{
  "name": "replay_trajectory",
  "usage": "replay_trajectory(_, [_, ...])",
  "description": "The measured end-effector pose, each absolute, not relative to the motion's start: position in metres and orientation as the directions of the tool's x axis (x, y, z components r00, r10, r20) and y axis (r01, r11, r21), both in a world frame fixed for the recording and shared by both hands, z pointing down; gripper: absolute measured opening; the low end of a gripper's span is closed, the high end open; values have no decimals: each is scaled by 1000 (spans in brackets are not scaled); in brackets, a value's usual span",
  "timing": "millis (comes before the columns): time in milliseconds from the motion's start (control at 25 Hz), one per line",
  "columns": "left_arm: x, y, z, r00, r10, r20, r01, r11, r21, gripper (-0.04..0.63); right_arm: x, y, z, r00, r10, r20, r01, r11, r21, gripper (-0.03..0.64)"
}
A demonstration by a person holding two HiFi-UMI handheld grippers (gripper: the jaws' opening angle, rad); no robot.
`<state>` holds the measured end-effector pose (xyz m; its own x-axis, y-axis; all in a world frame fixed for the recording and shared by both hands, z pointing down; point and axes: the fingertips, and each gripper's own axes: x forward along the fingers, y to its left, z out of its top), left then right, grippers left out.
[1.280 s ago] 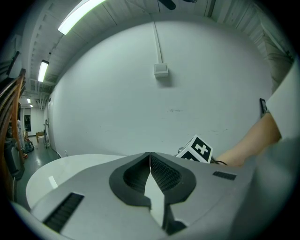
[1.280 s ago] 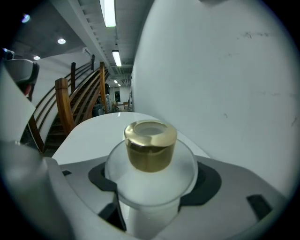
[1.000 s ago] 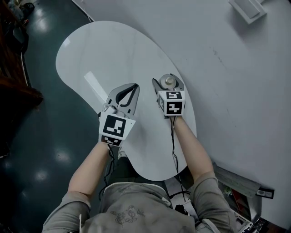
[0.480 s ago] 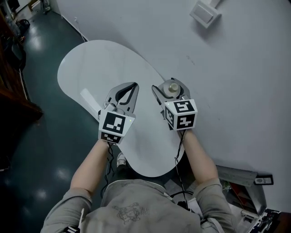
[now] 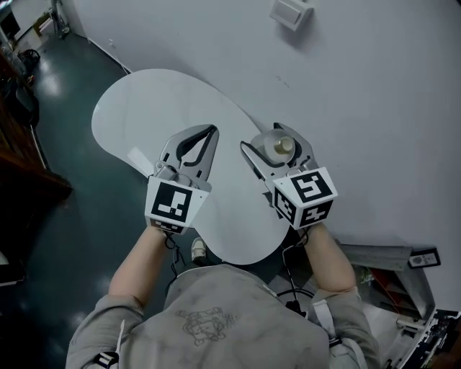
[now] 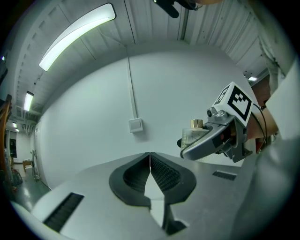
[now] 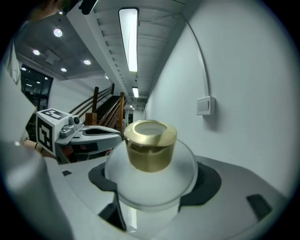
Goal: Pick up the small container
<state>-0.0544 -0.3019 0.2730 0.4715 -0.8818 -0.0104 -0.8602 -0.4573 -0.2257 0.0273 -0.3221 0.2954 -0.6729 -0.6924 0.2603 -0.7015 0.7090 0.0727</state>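
The small container [image 5: 279,146] is a clear round bottle with a gold cap [image 7: 150,144]. My right gripper [image 5: 276,131] is shut on the small container, one jaw on each side of its body [image 7: 151,180], and holds it off the white table [image 5: 155,101]. The black pads [image 7: 210,180] press its sides. About a hand's width to its left, my left gripper [image 5: 213,130] is shut with nothing in it, its fingertips meeting in the left gripper view [image 6: 150,155]. That view also shows the right gripper [image 6: 216,138] with the container [image 6: 192,135] at the right.
The table is a rounded white slab against a grey wall with a white switch box [image 5: 290,12] and a cable. Dark floor [image 5: 50,216] lies to the left, and clutter [image 5: 403,288] sits at the lower right. The left gripper [image 7: 89,133] shows in the right gripper view.
The right gripper has risen toward the camera and drifted right with the container in it. The left gripper stays shut and has barely moved. The head camera has shifted.
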Motion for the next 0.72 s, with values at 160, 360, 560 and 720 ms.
replay_trajectory(160, [-54, -281, 264, 471, -881, -33, -862, -452, -231, 17, 38, -287, 287, -685, -684, 250, -696, 716, 54, 337])
replay_trajectory(360, [-48, -259, 276, 509, -860, -24, -834, -486, -262, 17, 47, -254, 284, -695, -672, 255, -684, 728, 55, 338])
replay_trajectory(560, [-42, -242, 290, 544, -839, -5, -828, -536, -167, 17, 54, -231, 293, -685, -673, 280, -674, 731, 107, 337])
replay_trajectory(720, [-39, -233, 302, 548, -836, 28, -826, -546, -137, 17, 64, -223, 311, -674, -671, 309, -683, 725, 86, 337])
